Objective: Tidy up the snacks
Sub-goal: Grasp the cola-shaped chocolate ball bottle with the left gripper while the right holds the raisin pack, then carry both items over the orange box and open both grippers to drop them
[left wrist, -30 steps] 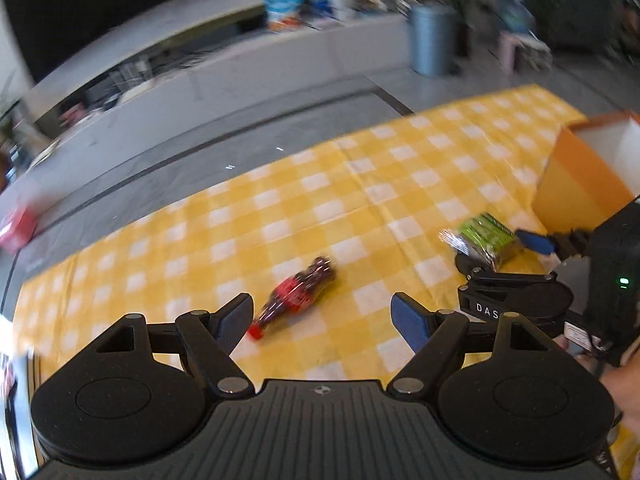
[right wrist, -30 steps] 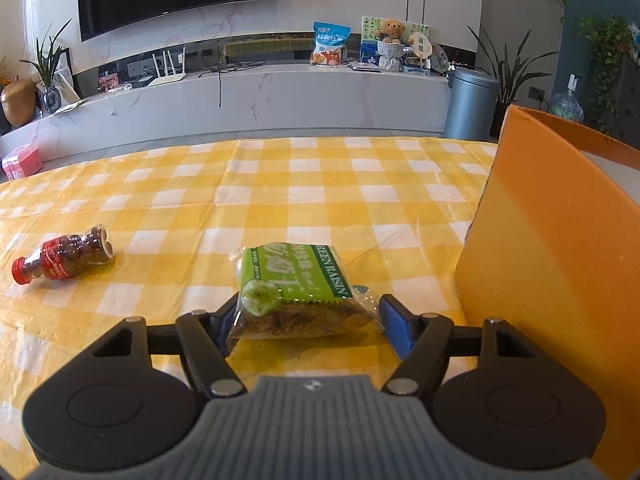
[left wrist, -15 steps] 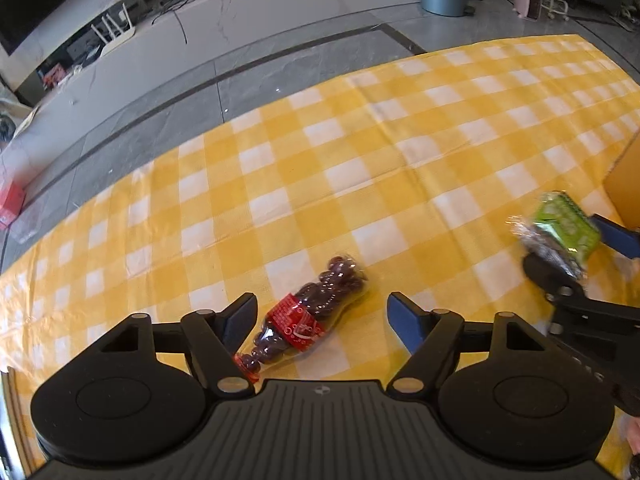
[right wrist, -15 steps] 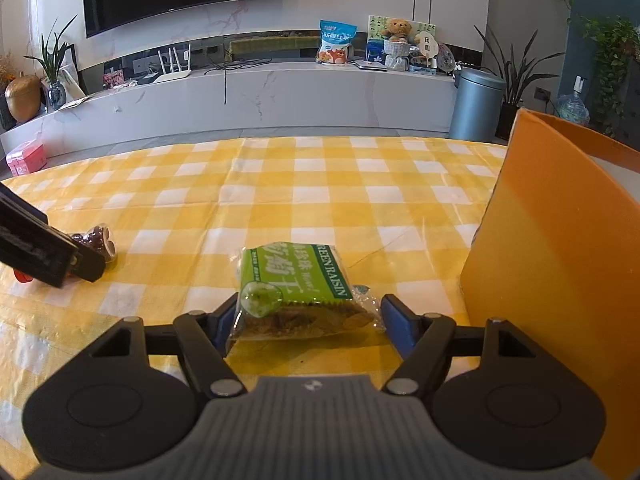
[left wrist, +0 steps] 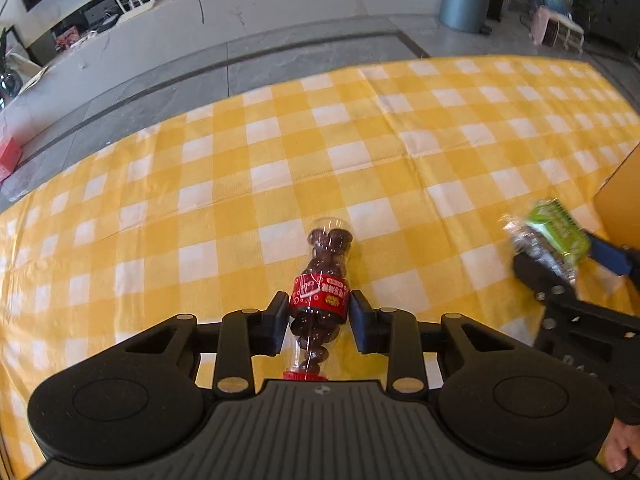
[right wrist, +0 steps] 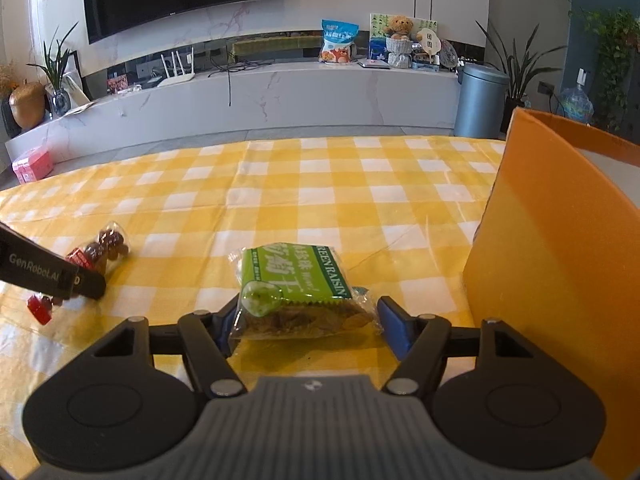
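Observation:
A small clear bottle (left wrist: 324, 280) with a red label and red cap, filled with dark candy, lies on the yellow checked cloth (left wrist: 280, 168). My left gripper (left wrist: 319, 316) is shut on its labelled middle. It also shows in the right wrist view (right wrist: 98, 254), partly behind the left gripper's finger. My right gripper (right wrist: 306, 320) is shut on a green raisin packet (right wrist: 294, 280) and holds it just above the cloth, next to an orange box (right wrist: 552, 264) on its right. The packet also shows in the left wrist view (left wrist: 552, 232).
The orange box's wall (left wrist: 624, 200) stands at the right edge of the cloth. Beyond the table is grey floor, a white TV bench (right wrist: 280, 96) with snack bags and a teddy bear, and a grey bin (right wrist: 480, 104).
My left gripper has moved down onto the bottle and closed on its middle. My right gripper still holds the packet in about the same place.

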A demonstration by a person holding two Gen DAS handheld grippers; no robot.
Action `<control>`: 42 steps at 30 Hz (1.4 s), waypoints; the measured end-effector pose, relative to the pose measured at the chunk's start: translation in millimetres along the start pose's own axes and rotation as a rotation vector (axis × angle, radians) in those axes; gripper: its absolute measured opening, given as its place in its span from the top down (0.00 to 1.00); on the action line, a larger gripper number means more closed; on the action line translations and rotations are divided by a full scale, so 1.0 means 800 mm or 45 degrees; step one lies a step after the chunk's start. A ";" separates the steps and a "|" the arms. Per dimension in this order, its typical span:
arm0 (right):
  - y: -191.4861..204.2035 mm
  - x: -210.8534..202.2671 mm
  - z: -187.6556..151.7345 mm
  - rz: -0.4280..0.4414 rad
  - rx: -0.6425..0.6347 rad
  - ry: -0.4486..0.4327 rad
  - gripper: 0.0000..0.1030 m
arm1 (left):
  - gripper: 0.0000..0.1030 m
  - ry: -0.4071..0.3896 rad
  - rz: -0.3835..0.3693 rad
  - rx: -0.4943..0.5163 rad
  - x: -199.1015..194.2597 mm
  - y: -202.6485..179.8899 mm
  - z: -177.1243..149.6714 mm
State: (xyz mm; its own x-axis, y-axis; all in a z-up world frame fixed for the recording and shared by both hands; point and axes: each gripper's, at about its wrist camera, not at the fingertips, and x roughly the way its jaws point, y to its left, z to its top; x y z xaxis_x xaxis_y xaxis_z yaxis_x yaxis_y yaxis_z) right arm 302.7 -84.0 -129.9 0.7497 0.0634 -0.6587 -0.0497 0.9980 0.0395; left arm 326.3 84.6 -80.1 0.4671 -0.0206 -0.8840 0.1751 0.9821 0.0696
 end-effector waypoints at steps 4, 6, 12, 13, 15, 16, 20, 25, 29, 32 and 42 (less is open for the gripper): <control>0.005 -0.019 0.001 0.076 0.023 -0.030 0.35 | 0.66 -0.107 -0.011 -0.018 -0.045 -0.001 -0.013; 0.011 -0.030 0.001 0.084 -0.002 -0.054 0.35 | 0.67 -0.131 -0.032 -0.051 -0.065 -0.001 -0.019; 0.024 -0.064 0.002 0.096 -0.063 -0.114 0.35 | 0.67 -0.206 -0.077 -0.086 -0.114 -0.011 -0.032; 0.027 -0.073 0.002 0.091 -0.093 -0.139 0.35 | 0.67 -0.219 -0.097 -0.094 -0.122 -0.013 -0.034; 0.032 -0.093 0.004 0.105 -0.129 -0.172 0.35 | 0.67 -0.246 -0.131 -0.111 -0.137 -0.018 -0.036; 0.032 -0.102 0.006 0.116 -0.132 -0.182 0.35 | 0.67 -0.261 -0.143 -0.121 -0.145 -0.020 -0.035; 0.017 -0.137 0.015 0.122 -0.104 -0.207 0.35 | 0.67 -0.330 -0.184 -0.131 -0.181 -0.031 -0.025; -0.033 -0.180 0.035 0.180 0.017 -0.230 0.35 | 0.67 -0.442 -0.237 -0.083 -0.228 -0.066 -0.005; -0.100 -0.219 0.052 0.169 0.142 -0.237 0.35 | 0.67 -0.519 -0.337 -0.037 -0.255 -0.106 0.003; -0.159 -0.237 0.062 0.111 0.155 -0.200 0.35 | 0.67 -0.553 -0.424 -0.015 -0.263 -0.136 0.010; -0.313 -0.193 0.053 -0.036 0.249 -0.042 0.35 | 0.67 -0.484 -0.674 -0.016 -0.212 -0.237 0.036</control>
State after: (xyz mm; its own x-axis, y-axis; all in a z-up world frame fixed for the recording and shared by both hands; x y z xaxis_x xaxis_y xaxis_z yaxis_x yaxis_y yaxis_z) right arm 227.5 -343.3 -6.2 0.7702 0.0325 -0.6370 0.0980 0.9808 0.1686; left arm 239.0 -103.2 70.2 0.5948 -0.5647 -0.5722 0.4566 0.8231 -0.3377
